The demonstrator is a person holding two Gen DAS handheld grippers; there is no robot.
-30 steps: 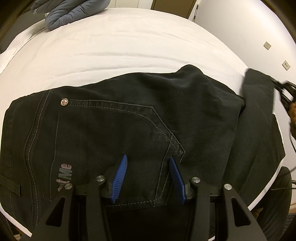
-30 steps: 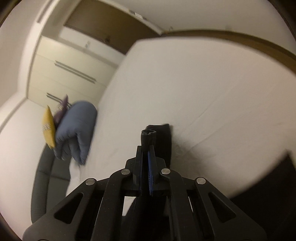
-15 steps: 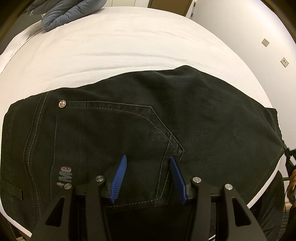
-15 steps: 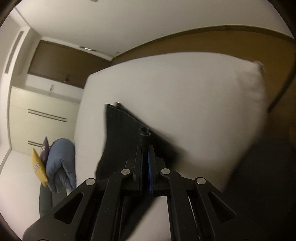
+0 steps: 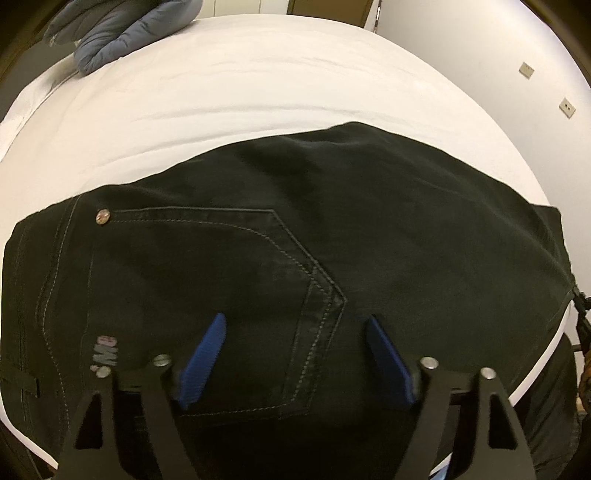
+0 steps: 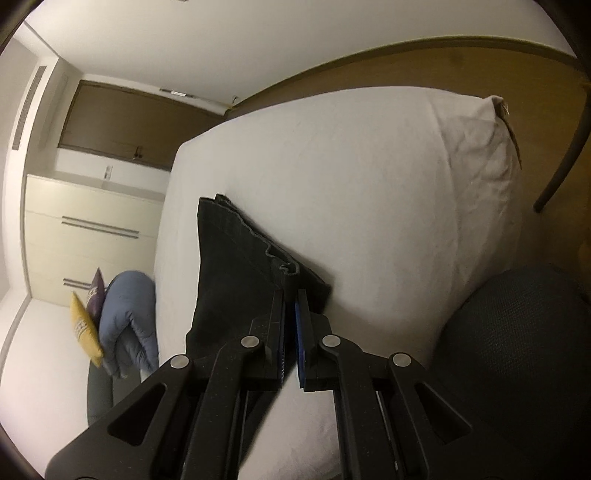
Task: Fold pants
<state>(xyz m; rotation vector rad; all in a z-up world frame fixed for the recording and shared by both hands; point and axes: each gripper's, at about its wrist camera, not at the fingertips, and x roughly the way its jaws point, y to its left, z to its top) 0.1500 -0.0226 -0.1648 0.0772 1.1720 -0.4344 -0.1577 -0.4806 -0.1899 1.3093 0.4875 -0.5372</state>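
Observation:
Black jeans (image 5: 332,221) lie folded on the white bed (image 5: 258,74), back pocket up, filling the lower half of the left wrist view. My left gripper (image 5: 295,316) hovers over that pocket. Its jaws are opening wide and the blue pads (image 5: 207,350) press on nothing. In the right wrist view the jeans' leg end (image 6: 229,266) lies flat across the mattress (image 6: 351,166) near its corner. My right gripper (image 6: 290,291) is shut on the curled hem (image 6: 284,267) at its tips, with only a thin slit between the pads.
A blue-grey padded jacket (image 5: 122,29) lies at the bed's far edge, seen again (image 6: 125,314) beside a yellow cushion (image 6: 83,328). A dark round seat (image 6: 517,332) stands by the mattress corner. Cream drawers (image 6: 92,229) line the far wall.
The right gripper swung the leg end down and across, so the leg now lies flat on the bed. The left jaws have spread much wider over the pocket.

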